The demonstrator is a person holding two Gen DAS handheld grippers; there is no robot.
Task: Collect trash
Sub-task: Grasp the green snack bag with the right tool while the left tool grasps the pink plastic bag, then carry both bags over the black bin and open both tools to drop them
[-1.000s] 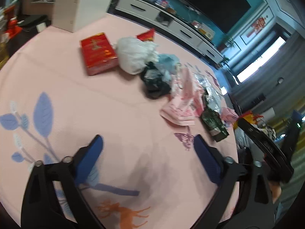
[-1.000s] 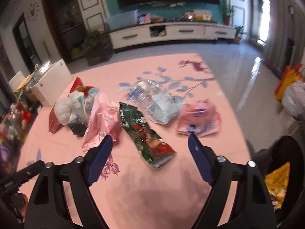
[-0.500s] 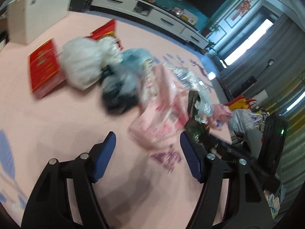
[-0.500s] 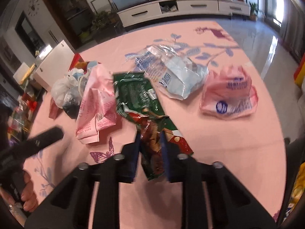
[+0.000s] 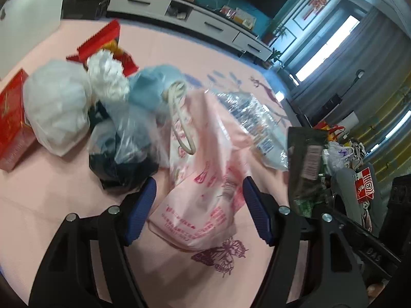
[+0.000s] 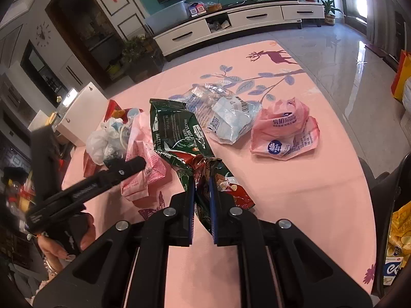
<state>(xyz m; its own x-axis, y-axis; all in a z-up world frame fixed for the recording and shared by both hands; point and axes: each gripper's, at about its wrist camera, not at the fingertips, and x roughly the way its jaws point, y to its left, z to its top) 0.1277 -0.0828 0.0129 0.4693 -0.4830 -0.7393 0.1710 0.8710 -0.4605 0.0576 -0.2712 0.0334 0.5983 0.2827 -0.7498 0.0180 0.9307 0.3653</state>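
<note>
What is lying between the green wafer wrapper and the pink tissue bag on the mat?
The clear blue-and-white plastic wrapper lies between the green wafer wrapper and the pink tissue bag; the right wrist view shows it.

The crumpled green foil wafer wrapper (image 6: pixel 179 141) vanished between the right gripper's (image 6: pixel 201 192) blue pads, its pinched part hidden. Left of that gripper, the flat red cardboard box (image 5: pixel 11 123) was cut off by the frame's edge. Beyond the left gripper (image 5: pixel 199 205), the clear plastic bags (image 5: pixel 128 131) were smeared by blur.
</note>
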